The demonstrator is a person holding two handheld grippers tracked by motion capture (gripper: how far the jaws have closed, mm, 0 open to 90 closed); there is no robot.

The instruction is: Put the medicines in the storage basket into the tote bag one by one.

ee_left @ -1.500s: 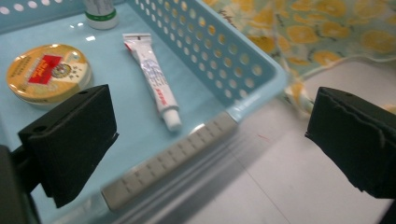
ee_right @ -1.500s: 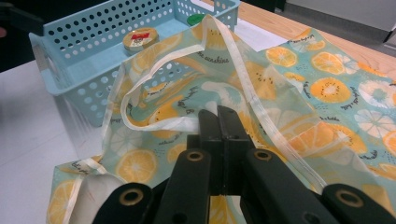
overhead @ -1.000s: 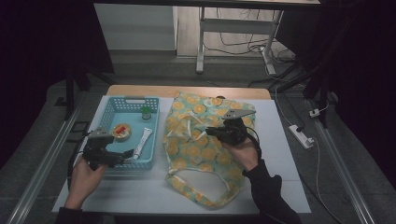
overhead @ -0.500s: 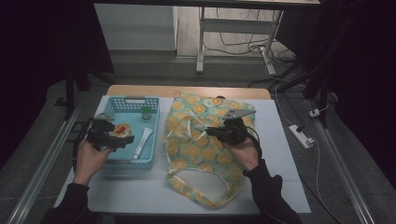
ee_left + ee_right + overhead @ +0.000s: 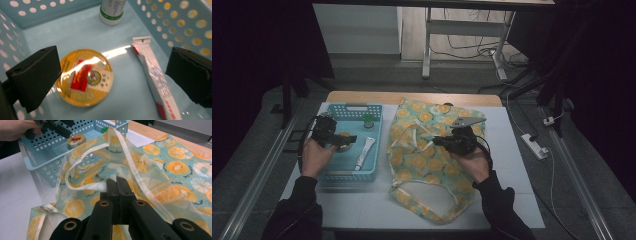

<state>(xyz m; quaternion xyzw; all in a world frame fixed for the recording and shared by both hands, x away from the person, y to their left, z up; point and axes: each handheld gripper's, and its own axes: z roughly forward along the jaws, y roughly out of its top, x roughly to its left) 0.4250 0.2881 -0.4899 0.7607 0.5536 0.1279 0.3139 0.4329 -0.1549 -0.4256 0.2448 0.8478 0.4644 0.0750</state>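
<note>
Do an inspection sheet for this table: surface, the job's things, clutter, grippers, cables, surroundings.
Surface: white table with a wooden far edge.
Job's things: blue basket at left holding a round yellow tin, a white tube and a green-capped bottle; fruit-print cloth bag lying beside the basket.
Clutter: nothing seen.
Grippers: left gripper open over the basket, jaws either side of the tin and tube, touching neither; right gripper shut on the bag's cloth, lifting its edge.
Cables: black cable looping from the left gripper.
Surroundings: power strip on the grey floor at right; metal table frame beyond; dark room.
</note>
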